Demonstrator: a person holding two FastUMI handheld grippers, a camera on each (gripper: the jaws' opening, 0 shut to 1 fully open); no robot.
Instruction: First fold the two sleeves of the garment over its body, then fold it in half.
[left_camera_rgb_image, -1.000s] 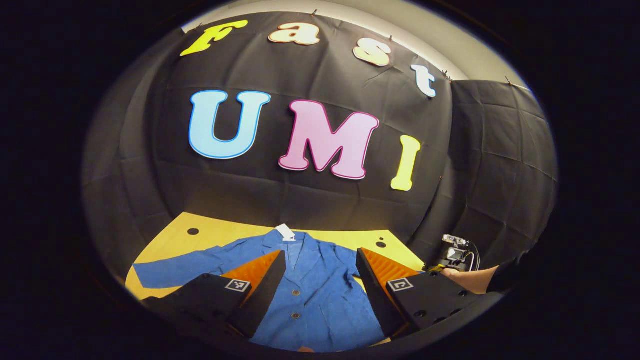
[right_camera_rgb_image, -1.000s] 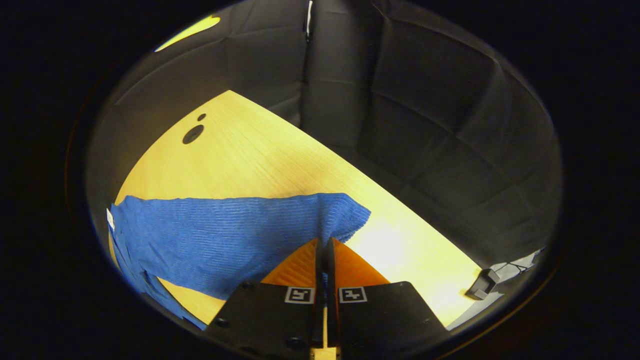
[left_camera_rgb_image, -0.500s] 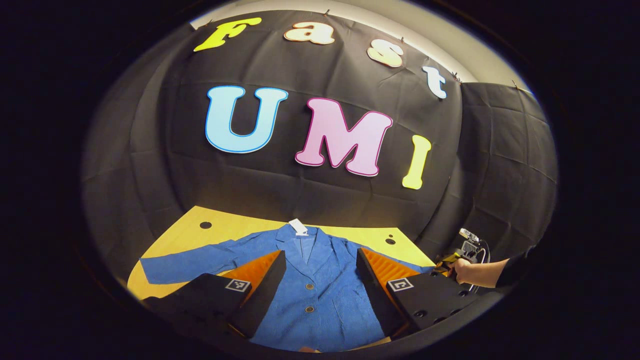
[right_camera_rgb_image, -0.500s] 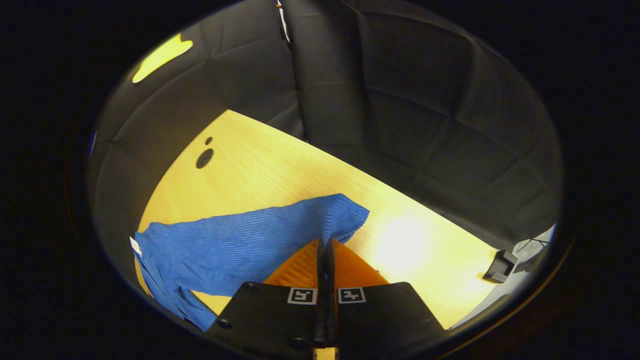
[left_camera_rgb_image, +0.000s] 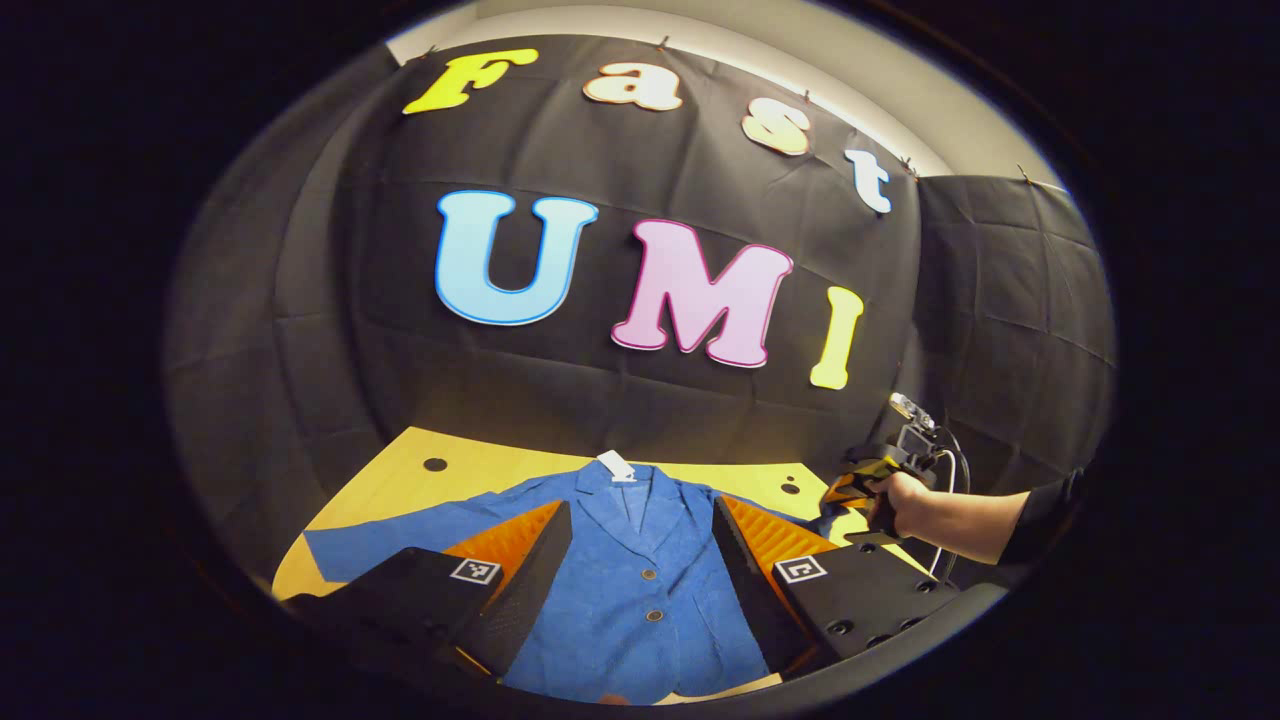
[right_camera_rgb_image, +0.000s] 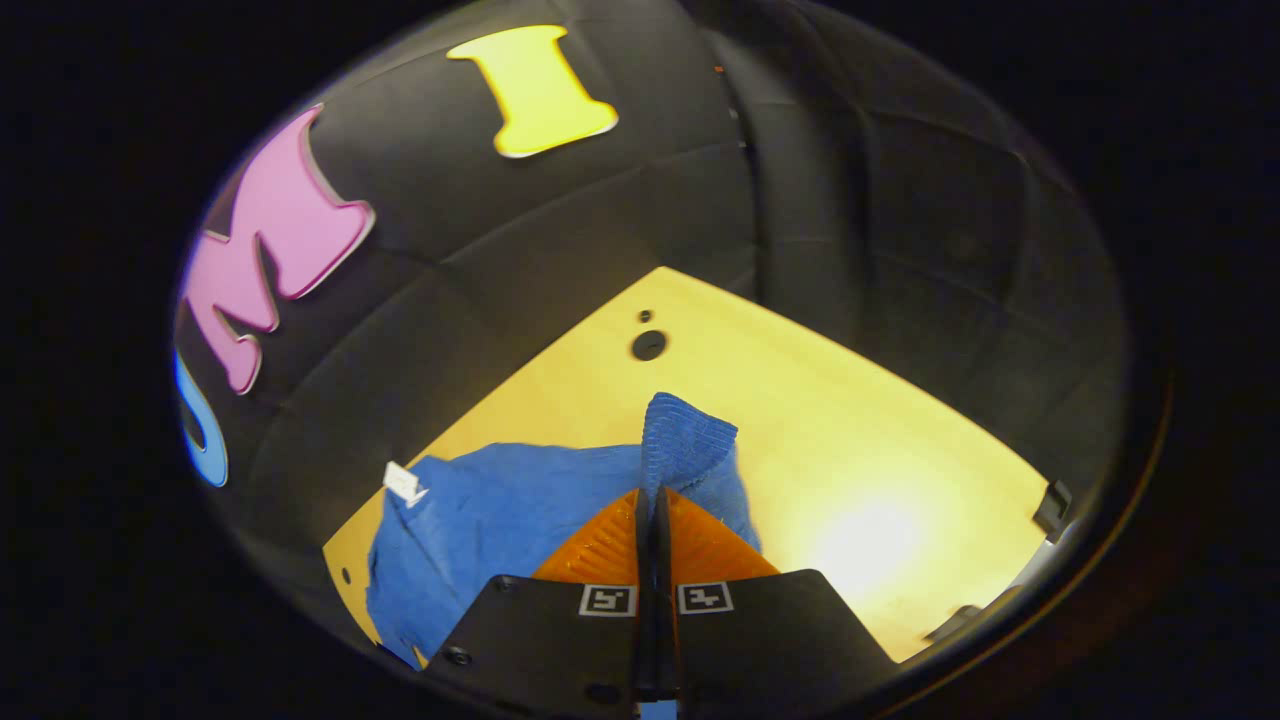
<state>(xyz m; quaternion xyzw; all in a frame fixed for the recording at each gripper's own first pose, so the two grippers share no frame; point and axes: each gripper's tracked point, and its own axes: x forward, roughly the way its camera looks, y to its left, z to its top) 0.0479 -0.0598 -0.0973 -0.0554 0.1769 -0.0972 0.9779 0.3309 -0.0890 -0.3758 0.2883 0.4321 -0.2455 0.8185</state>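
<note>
Tabletop (right_camera_rgb_image: 880, 440): right tongs (right_camera_rgb_image: 652, 492) pinching sleeve (right_camera_rgb_image: 690, 440).

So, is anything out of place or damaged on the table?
Nothing stands out. The jacket lies flat and buttoned on the table; its sleeve is lifted only because the right gripper pinches it for folding.

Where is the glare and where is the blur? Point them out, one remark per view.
Right gripper view: a bright glare patch washes out the table right of the closed right gripper; the wall at left smears. Left gripper view: no glare; the blue jacket is sharp, and fisheye bends the table edge.
</note>
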